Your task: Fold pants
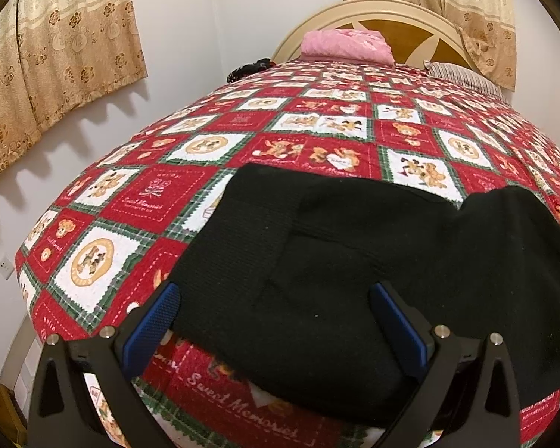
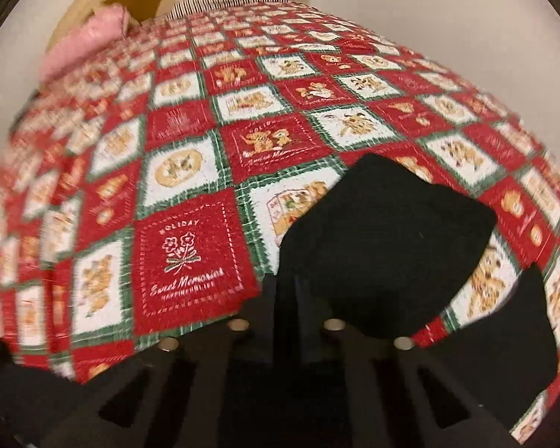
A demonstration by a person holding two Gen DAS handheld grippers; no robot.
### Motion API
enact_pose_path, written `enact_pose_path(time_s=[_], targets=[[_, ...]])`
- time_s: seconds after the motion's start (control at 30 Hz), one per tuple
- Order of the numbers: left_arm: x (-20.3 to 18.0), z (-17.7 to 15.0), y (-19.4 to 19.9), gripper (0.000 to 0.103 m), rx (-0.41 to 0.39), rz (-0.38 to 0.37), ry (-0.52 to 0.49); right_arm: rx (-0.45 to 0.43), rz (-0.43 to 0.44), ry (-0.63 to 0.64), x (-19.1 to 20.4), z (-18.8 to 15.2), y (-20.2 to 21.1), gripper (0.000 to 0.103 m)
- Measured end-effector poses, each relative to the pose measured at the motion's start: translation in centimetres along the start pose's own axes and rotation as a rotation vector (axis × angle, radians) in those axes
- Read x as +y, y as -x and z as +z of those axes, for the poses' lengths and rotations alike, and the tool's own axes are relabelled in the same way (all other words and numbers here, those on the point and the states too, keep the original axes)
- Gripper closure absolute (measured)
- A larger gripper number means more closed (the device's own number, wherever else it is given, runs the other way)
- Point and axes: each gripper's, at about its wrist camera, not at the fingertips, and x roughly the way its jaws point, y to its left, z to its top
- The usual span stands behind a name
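Fold partly made: black pants doubled over on bed ahead of released left hand-held gripper; right hand-held gripper clenched on pants fabric, fold unfinished.

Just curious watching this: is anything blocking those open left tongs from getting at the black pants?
Nothing visible. The left tongs are open right over the black pants, which lie alone on the quilt. The pink bundle sits far off by the headboard.
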Motion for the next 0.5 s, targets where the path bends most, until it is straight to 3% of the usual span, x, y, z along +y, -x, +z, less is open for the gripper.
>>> enact_pose_path(time_s=[0.1, 0.27, 0.37, 0.5], targets=[[0.0, 0.0, 0.0, 0.000, 0.000, 0.002, 0.000, -0.108, 0.137, -0.033, -2.4, -1.9, 4.2, 0.095], [0.0, 0.1, 0.0, 0.000, 0.002, 0.005, -0.001, -0.300, 0.212, -0.131, -6.6, -8.2, 10.0, 0.096], [-0.1, 0.1, 0.0, 0.000, 0.003, 0.008, -0.002, -0.297, 0.199, -0.184, -8.9, -12.9, 9.8, 0.096], [-0.1, 0.2, -0.1, 0.000, 0.008, 0.010, -0.003, -0.269, 0.227, -0.236, -11.2, -15.3, 8.4, 0.093]])
